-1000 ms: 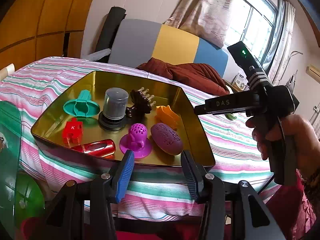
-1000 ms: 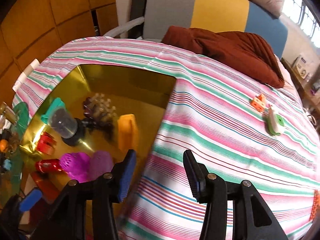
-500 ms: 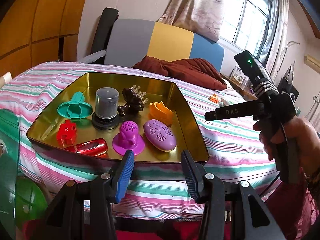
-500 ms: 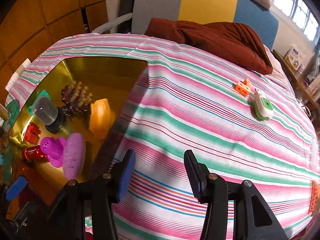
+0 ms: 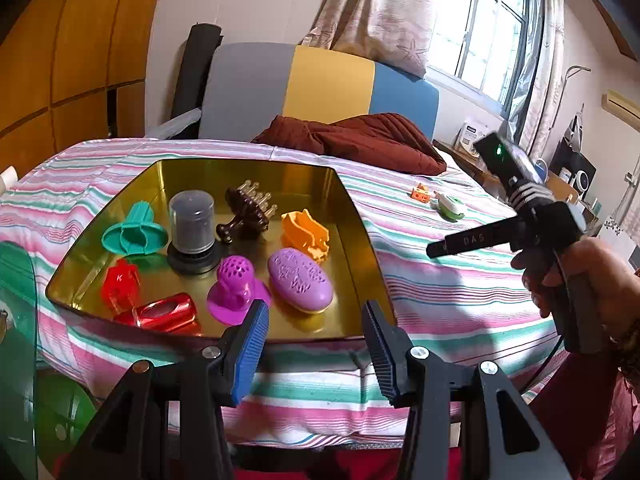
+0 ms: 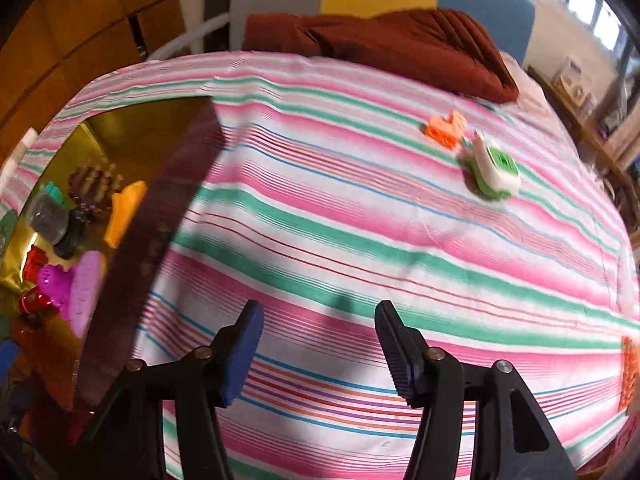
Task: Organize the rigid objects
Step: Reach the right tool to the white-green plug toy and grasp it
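Note:
A gold tray (image 5: 352, 216) sits on the striped bed and holds several toys: a purple oval (image 5: 300, 280), a magenta piece (image 5: 236, 288), an orange piece (image 5: 306, 232), a brown comb (image 5: 248, 212), a grey canister (image 5: 192, 224), a teal piece (image 5: 134, 234) and red pieces (image 5: 164, 314). The tray (image 6: 160, 200) also shows at the left of the right wrist view. An orange block (image 6: 446, 128) and a green-white object (image 6: 494, 170) lie on the cloth at the far right. My left gripper (image 5: 312, 320) is open and empty at the tray's near edge. My right gripper (image 6: 316, 328) is open and empty above bare cloth.
A brown blanket (image 5: 360, 140) lies at the back of the bed before a grey, yellow and blue headboard (image 5: 320, 88). A green glass surface (image 5: 16, 320) stands at the left. Another orange object (image 6: 628, 368) lies at the bed's right edge.
My right gripper has swung right, away from the tray and toward the orange block and green-white object. My left gripper has drawn back slightly; both stay open.

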The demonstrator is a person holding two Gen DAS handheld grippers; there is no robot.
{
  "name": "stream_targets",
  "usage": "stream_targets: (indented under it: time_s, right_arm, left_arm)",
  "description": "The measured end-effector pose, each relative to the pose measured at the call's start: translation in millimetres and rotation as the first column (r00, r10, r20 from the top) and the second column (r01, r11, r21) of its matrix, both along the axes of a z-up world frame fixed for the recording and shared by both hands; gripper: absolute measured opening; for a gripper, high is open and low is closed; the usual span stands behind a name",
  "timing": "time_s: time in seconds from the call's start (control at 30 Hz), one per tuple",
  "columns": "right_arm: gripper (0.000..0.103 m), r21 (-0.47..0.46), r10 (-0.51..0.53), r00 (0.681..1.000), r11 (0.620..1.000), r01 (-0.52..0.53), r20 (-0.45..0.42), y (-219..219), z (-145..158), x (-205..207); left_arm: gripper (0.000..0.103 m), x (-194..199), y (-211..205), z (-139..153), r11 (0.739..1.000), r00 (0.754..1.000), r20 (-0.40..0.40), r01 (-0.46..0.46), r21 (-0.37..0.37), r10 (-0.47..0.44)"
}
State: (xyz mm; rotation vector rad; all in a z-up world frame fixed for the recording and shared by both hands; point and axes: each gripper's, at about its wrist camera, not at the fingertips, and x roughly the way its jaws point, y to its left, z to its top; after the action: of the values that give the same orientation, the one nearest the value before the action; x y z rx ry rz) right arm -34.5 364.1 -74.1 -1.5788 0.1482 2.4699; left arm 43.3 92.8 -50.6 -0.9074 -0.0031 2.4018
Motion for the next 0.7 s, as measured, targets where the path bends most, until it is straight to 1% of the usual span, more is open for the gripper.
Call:
stream_targets:
  time_s: [0.13, 0.23, 0.33, 0.4, 0.43, 0.47, 0.5, 0.57, 0.7]
  right_arm:
    - [0.059, -0.042, -0.071, 0.997, 0.996, 0.073, 0.038, 35, -11, 0]
    - [0.06, -0.071, -0.164, 0.984, 0.983, 0.169, 0.073, 73, -19, 1]
    - [0.061, -0.083, -0.226, 0.971, 0.969, 0.232, 0.076, 105, -18, 0]
    - [0.062, -0.048, -0.246, 0.968, 0.968, 0.248, 0.039, 122, -11, -3]
    - [0.068, -0.034, -0.255, 0.967, 0.966, 0.256, 0.005, 132, -5, -5]
    - [0.071, -0.028, -0.269, 0.962, 0.963, 0.268, -0.047, 144, 2, -7]
    - [0.075, -0.027, -0.278, 0.958, 0.961, 0.277, -0.075, 150, 6, -9]
    - [0.075, -0.032, -0.308, 0.941, 0.951, 0.307, -0.137, 170, 13, -15]
    - [0.075, -0.064, -0.327, 0.931, 0.945, 0.32, -0.161, 194, 8, -29]
  left_arm:
    - [0.049, 1, 7, 5, 1.0, 1.0, -0.009, 0.017, -0.001, -0.017]
    - [0.049, 2, 13, 7, 0.999, 0.999, -0.009, 0.036, -0.005, -0.036]
    - [0.049, 2, 21, 9, 0.998, 0.998, -0.005, 0.058, -0.006, -0.058]
    - [0.049, 3, 27, 11, 0.997, 0.997, -0.008, 0.073, -0.007, -0.074]
    - [0.049, 3, 30, 13, 0.997, 0.997, -0.01, 0.083, -0.01, -0.083]
    - [0.049, 3, 33, 14, 0.996, 0.996, -0.011, 0.09, -0.009, -0.09]
    - [0.049, 3, 36, 15, 0.995, 0.995, -0.011, 0.098, -0.008, -0.098]
    - [0.049, 3, 43, 16, 0.993, 0.993, -0.007, 0.116, -0.013, -0.116]
    - [0.049, 4, 56, 16, 0.989, 0.99, -0.004, 0.142, -0.03, -0.143]
